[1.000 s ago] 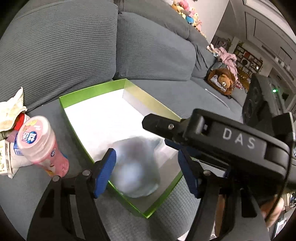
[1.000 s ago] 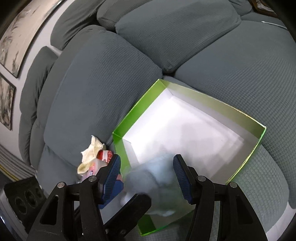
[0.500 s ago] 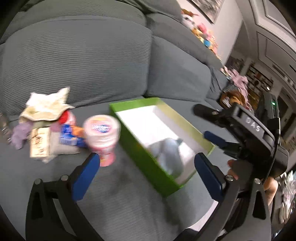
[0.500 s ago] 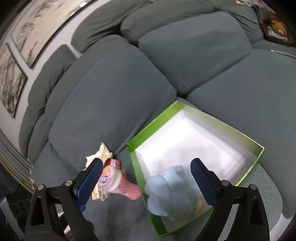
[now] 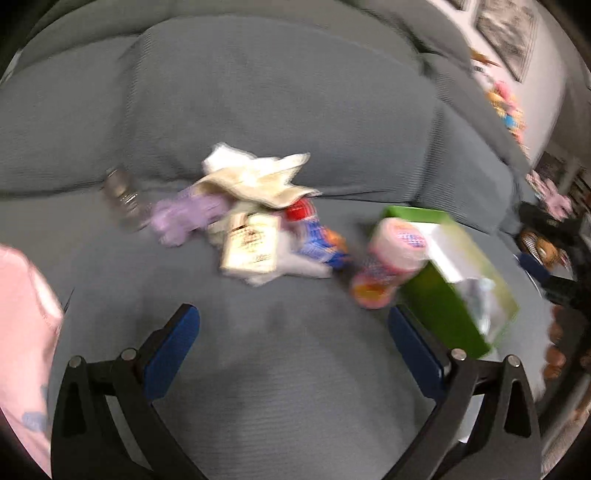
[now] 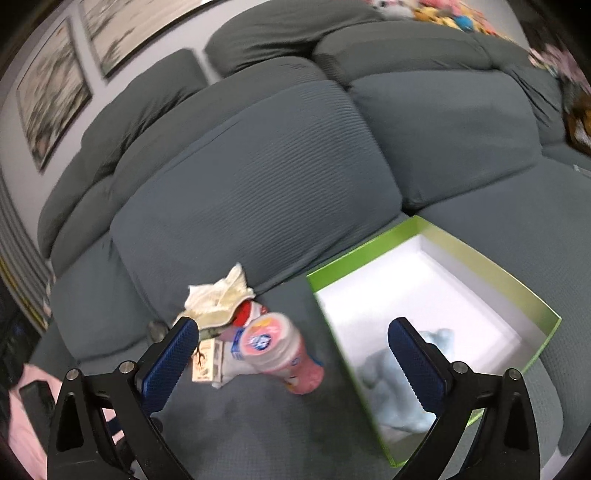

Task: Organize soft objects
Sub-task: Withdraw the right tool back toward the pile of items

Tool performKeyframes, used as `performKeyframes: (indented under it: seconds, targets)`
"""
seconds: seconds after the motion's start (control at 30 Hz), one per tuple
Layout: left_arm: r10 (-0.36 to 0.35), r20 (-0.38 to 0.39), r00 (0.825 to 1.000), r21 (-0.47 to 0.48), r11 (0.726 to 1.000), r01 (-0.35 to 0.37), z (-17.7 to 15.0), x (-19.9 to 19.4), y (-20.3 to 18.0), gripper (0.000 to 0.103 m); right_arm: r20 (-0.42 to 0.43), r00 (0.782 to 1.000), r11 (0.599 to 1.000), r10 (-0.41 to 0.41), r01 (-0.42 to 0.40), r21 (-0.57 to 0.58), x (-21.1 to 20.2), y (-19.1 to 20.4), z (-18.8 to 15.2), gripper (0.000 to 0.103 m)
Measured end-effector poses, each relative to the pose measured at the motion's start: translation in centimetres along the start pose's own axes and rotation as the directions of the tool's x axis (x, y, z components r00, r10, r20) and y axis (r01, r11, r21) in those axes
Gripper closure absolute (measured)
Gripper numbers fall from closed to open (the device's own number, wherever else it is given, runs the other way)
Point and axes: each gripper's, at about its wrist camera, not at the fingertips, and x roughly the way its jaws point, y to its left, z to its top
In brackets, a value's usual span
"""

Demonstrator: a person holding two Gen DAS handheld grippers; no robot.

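Observation:
A light blue soft toy (image 6: 391, 373) lies loose in the near corner of the green box (image 6: 480, 258) on the grey sofa seat. My right gripper (image 6: 291, 325) hovers above the box's left edge, jaws still opening, nothing between them. The left wrist view is blurred. There my left gripper (image 5: 291, 314) stands open and empty over bare seat, short of a pile: a cream cloth (image 5: 255, 177), a purple soft thing (image 5: 184, 218), a card packet (image 5: 251, 247) and a pink bottle (image 5: 388, 258) beside the green box (image 5: 443, 302).
A small glass jar (image 5: 123, 199) lies at the pile's left end, against the sofa back cushion (image 6: 258, 177). Pink fabric (image 5: 22, 332) fills the left edge. Plush toys (image 6: 443, 14) sit along the far top of the sofa.
Both grippers opened and let go of the light blue toy, which now rests in the box. My left gripper swung left toward the pile; the right one drew up and back.

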Motion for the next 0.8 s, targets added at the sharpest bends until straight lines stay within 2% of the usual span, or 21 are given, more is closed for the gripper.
performKeyframes:
  seconds: [0.13, 0.27, 0.4, 0.57, 0.73, 0.8]
  targets:
    - [0.026, -0.024, 0.999, -0.100, 0.995, -0.028, -0.9, 1.3, 3.5, 0.001, -0.004, 1.000, 0.995, -0.027, 0.027, -0.096, 1.0, 2.8, -1.0, 0.000]
    - [0.050, -0.110, 0.993, -0.158, 0.985, -0.067, -1.8, 2.5, 5.7, 0.001, -0.017, 0.998, 0.989, -0.054, 0.051, -0.138, 2.5, 4.9, -2.2, 0.000]
    - [0.092, -0.088, 0.992, -0.181, 0.978, -0.107, -1.6, 2.0, 6.7, 0.001, -0.036, 0.996, 0.976, -0.076, 0.067, -0.208, 3.7, 6.8, -3.6, 0.000]
    - [0.134, -0.071, 0.988, -0.172, 0.974, -0.144, -1.6, 1.7, 7.1, 0.001, -0.074, 0.995, 0.972, -0.062, 0.043, -0.232, 5.0, 7.8, -5.1, 0.000]
    - [0.141, -0.073, 0.987, -0.190, 0.970, -0.152, -1.5, 1.7, 8.0, 0.001, -0.090, 0.986, 0.944, -0.140, 0.106, -0.313, 6.3, 8.9, -6.5, 0.000]
    - [0.145, -0.064, 0.987, -0.195, 0.968, -0.155, -1.4, 1.5, 8.0, 0.001, -0.091, 0.986, 0.941, -0.138, 0.102, -0.322, 6.3, 9.0, -6.7, 0.000]
